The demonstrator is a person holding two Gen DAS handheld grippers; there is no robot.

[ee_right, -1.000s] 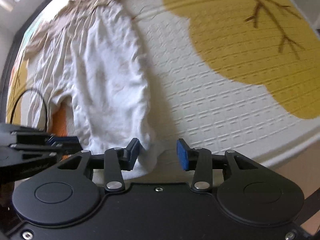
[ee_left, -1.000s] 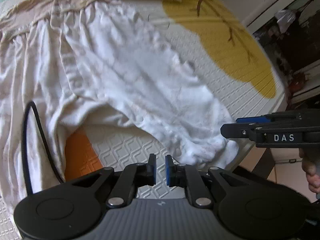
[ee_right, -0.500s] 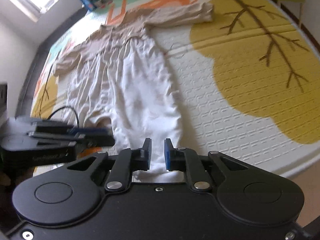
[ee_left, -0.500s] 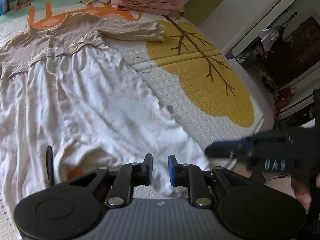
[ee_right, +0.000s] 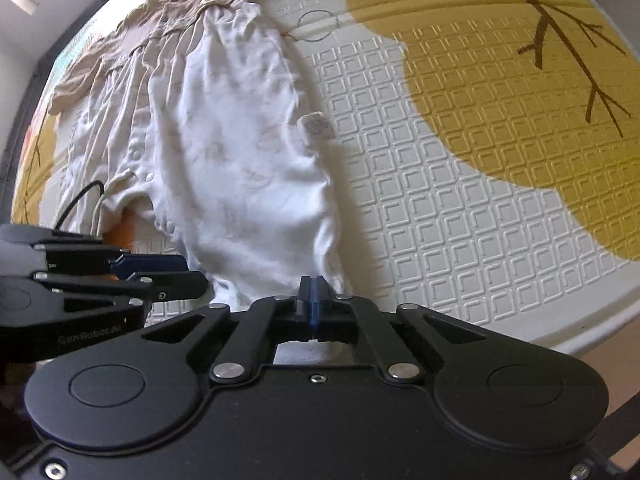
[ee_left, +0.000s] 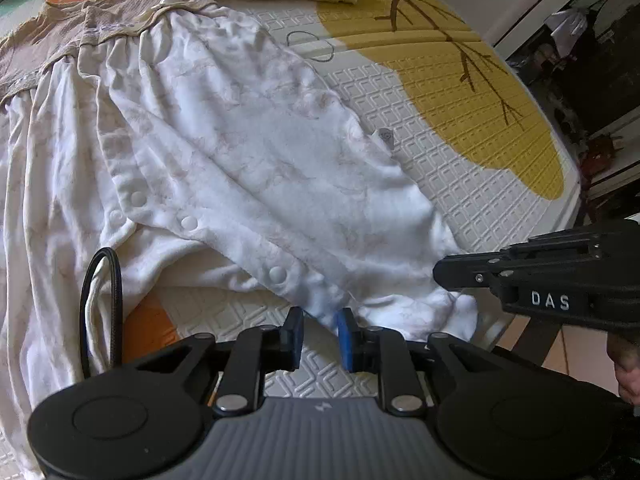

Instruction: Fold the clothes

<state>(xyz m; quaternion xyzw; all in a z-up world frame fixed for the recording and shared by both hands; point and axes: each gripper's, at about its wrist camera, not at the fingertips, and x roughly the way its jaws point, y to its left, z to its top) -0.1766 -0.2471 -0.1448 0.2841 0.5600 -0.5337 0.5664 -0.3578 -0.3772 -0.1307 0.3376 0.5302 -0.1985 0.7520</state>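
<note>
The white, cream-topped baby romper [ee_left: 248, 168] lay flat on the embossed white-and-yellow foam mat [ee_right: 460, 200], its long axis running straight away from both tools, bodice at the far end; relative to its near leg cuff, the right gripper [ee_right: 313, 300] sat at the outer corner, jaws just drawn together and pinching the hem; the left gripper [ee_left: 319, 334] stood at the inner corner, jaws slightly parted around cloth, not yet clamped; folding likely means carrying the cuff toward the bodice.
</note>
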